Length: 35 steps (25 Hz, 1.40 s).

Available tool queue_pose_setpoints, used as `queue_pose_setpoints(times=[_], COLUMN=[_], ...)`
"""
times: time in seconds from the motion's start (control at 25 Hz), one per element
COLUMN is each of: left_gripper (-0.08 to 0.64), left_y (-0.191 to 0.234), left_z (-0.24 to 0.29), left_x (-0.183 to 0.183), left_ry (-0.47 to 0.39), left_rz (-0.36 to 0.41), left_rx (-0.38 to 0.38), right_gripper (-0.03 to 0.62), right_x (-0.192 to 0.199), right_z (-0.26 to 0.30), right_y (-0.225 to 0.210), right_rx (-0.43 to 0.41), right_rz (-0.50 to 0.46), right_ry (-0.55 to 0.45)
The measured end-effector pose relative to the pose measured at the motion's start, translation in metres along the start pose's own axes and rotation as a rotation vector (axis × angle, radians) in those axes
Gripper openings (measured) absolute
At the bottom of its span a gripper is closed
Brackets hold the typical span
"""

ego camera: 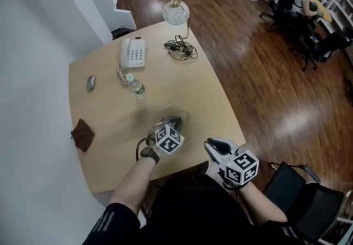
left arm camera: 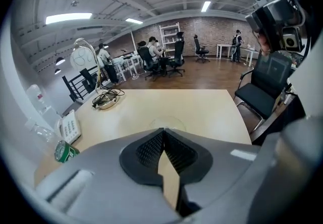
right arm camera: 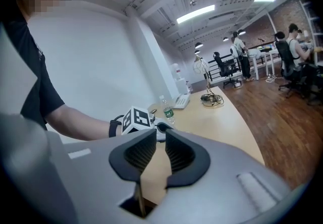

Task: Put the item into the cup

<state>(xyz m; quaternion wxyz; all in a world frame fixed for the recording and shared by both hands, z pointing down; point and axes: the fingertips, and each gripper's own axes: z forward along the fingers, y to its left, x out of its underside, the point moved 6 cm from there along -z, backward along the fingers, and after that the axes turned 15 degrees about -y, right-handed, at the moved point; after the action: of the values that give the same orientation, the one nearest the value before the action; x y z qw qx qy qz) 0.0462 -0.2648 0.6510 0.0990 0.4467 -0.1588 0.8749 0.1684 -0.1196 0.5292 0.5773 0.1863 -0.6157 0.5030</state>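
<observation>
Where the left gripper point(ego camera: 172, 123) reaches over the near half of the table point(ego camera: 182, 95), its jaws are pressed together at the tips with nothing between them, and a clear cup point(left arm camera: 169, 119) stands just beyond them, seen only as a faint round rim and a blurred transparent wall. Only the pale tabletop shows through the cup. The right gripper point(ego camera: 216, 144) hovers at the table's near edge, its jaws a narrow gap apart and holding nothing. Bare wood spreads across the table's right half and between the grippers and a small bottle point(ego camera: 135, 85). A flat brown piece point(ego camera: 83, 134) lies at the left edge. A mouse point(ego camera: 90, 82), a telephone point(ego camera: 133, 53) and a lamp point(ego camera: 176, 12) stand farther back, and a shallow dish point(ego camera: 181, 49) there holds tangled cables.
</observation>
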Motion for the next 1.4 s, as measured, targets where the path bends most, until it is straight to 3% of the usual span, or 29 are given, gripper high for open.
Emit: queue_pose_setpoints(times=[0.16, 0.24, 0.52, 0.76, 0.96, 1.16, 1.4], left_gripper=[0.020, 0.066, 0.123, 0.138, 0.178, 0.172, 0.173], left_y=[-0.008, -0.009, -0.011, -0.007, -0.003, 0.003, -0.014], left_z=[0.018, 0.022, 0.016, 0.006, -0.016, -0.064, -0.132], left_x=[0.005, 0.005, -0.001, -0.001, -0.024, -0.066, -0.086], left_ry=[0.056, 0.062, 0.061, 0.043, -0.044, -0.197, -0.314], left_rz=[0.007, 0.001, -0.037, -0.054, -0.107, -0.129, -0.276], left_rx=[0.038, 0.049, 0.078, 0.048, -0.005, -0.125, -0.240], right_gripper=[0.066, 0.066, 0.066, 0.066, 0.066, 0.066, 0.053], right_x=[-0.002, -0.002, -0.007, -0.009, -0.015, -0.026, -0.042], right_z=[-0.006, -0.006, -0.005, 0.000, 0.003, 0.010, 0.015], right_y=[-0.009, -0.011, -0.014, -0.017, -0.017, -0.017, -0.008], right_rx=[0.005, -0.001, -0.037, -0.061, -0.101, -0.186, -0.316], right_rz=[0.006, 0.005, -0.002, -0.006, -0.020, -0.045, -0.059], right_ry=[-0.009, -0.008, -0.002, 0.002, -0.005, -0.012, -0.018])
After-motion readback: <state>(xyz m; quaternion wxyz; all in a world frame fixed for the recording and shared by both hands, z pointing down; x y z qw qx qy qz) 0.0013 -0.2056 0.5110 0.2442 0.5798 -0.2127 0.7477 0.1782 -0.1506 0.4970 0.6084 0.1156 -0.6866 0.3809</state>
